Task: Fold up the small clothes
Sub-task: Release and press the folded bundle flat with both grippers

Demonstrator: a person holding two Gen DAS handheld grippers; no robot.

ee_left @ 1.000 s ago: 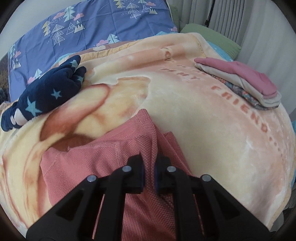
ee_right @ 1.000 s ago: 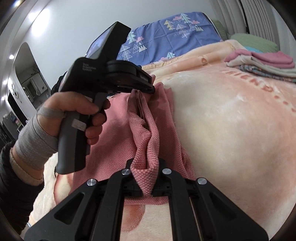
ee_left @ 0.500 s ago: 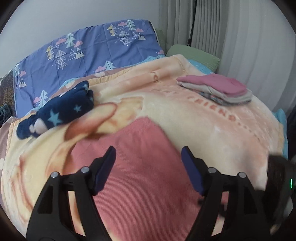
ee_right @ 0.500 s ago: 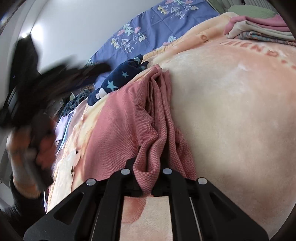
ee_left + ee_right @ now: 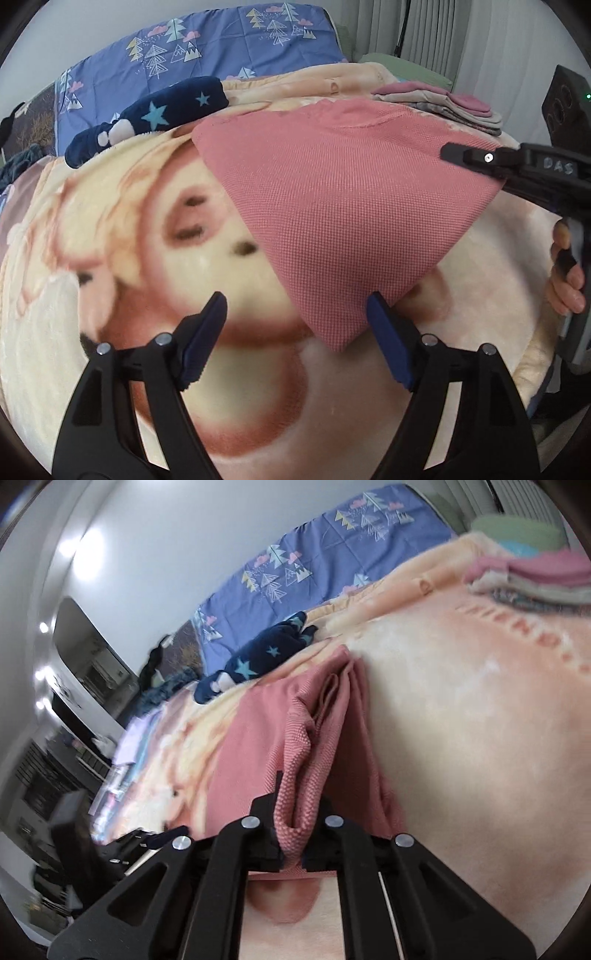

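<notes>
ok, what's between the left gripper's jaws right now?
Left wrist view: the left gripper stands open. Only the near corner of the pink garment reaches between its jaws, unpinched; otherwise bare blanket.

Left tongs [image 5: 295, 332] just spread, empty; right tongs [image 5: 293, 843] clamped tight.

place: home bedroom | evidence: bed with plush blanket [image 5: 110, 229], patterned pillow [image 5: 207, 48], curtains [image 5: 461, 44]

The left wrist camera is looking steeply down past the left gripper [image 5: 295, 332] at the blanket [image 5: 110, 258], close. The right wrist camera is facing shallower, over the right gripper [image 5: 293, 849]. Both are sharing the pink garment [image 5: 343, 206] ahead.
</notes>
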